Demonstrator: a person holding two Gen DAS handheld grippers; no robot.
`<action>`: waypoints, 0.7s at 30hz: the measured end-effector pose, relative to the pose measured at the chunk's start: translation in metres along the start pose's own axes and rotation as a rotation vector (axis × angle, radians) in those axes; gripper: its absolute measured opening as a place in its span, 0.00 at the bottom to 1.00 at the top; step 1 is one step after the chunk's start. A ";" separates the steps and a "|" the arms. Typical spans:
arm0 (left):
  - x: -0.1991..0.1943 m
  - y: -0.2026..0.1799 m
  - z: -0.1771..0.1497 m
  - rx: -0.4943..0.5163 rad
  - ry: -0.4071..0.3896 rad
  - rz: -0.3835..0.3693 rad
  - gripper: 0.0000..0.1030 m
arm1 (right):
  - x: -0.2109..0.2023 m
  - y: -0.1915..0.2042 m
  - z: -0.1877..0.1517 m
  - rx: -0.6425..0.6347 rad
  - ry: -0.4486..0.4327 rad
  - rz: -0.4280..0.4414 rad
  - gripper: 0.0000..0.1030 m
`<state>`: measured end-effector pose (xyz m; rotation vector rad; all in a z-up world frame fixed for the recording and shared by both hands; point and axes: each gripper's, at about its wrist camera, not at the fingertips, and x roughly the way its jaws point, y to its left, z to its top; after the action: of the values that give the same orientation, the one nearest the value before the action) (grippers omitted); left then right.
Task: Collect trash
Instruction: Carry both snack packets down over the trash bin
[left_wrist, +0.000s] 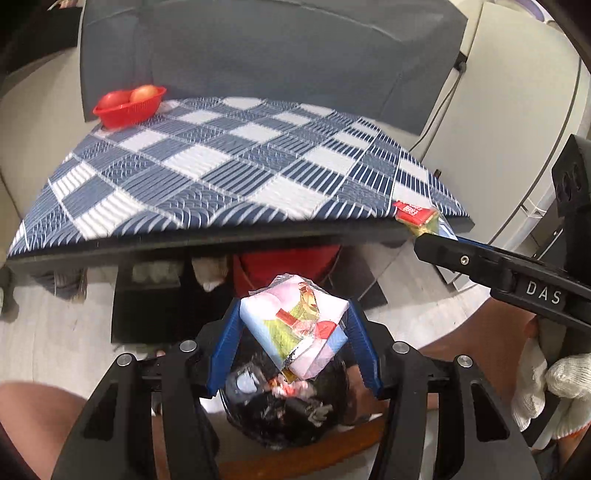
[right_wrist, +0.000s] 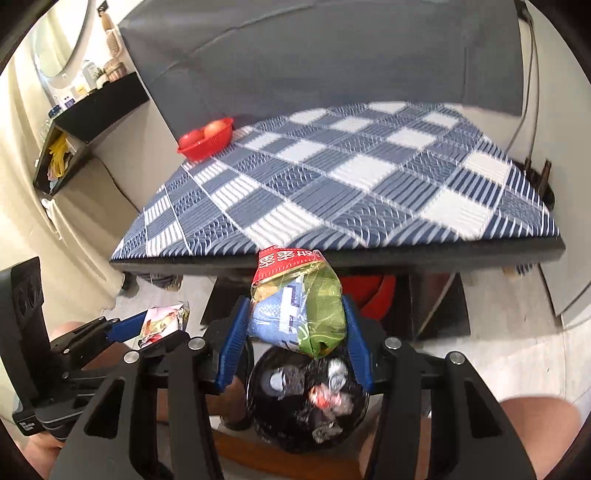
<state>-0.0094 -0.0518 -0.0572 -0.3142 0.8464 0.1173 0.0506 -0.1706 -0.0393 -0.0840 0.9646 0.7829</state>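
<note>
Item: two crumpled snack wrappers, both in hand above a black-lined trash bin (right_wrist: 306, 402) that stands on the floor in front of the table (right_wrist: 480, 254). Left gripper (left_wrist: 293, 332): blue fingers (left_wrist: 225, 347) closed on a pink, white and pale-blue wrapper (left_wrist: 295, 325), held just above the bin mouth (left_wrist: 288, 410). Right gripper (right_wrist: 295, 328): blue fingers (right_wrist: 356, 347) closed on a red-topped, green and blue wrapper (right_wrist: 299, 306), also directly over the bin. Bin contents: foil scraps, a red-and-white scrap, clear plastic. Table: blue-and-white chequered cloth (left_wrist: 229, 166); red basket (left_wrist: 129, 107) holding two red-orange fruits at the far left corner; no further litter seen on it. Step judged in hand: dropping both wrappers into the bin. Handling note: centre each wrapper over the opening before parting the fingers, lower it close to the liner, and release one at a time, since light foil can cling to the pads or drift past the rim; the left wrapper sits nearer the bin's far edge and wants a small pull back. Writing: white characters on the red band of the right wrapper, not legible; "DAS" in white on the right gripper's body as the left camera sees it (left_wrist: 543, 295). No brand readable on the left wrapper.
</note>
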 end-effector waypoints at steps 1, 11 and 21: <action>0.001 0.000 -0.004 -0.009 0.013 -0.002 0.52 | 0.001 -0.001 -0.003 0.004 0.014 -0.001 0.49; 0.023 -0.002 -0.021 -0.025 0.147 -0.014 0.52 | 0.026 -0.008 -0.020 0.040 0.165 -0.047 0.49; 0.053 0.002 -0.029 -0.028 0.279 -0.001 0.52 | 0.059 -0.020 -0.024 0.081 0.297 -0.066 0.49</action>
<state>0.0046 -0.0603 -0.1154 -0.3624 1.1217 0.0851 0.0658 -0.1619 -0.1039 -0.1641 1.2677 0.6805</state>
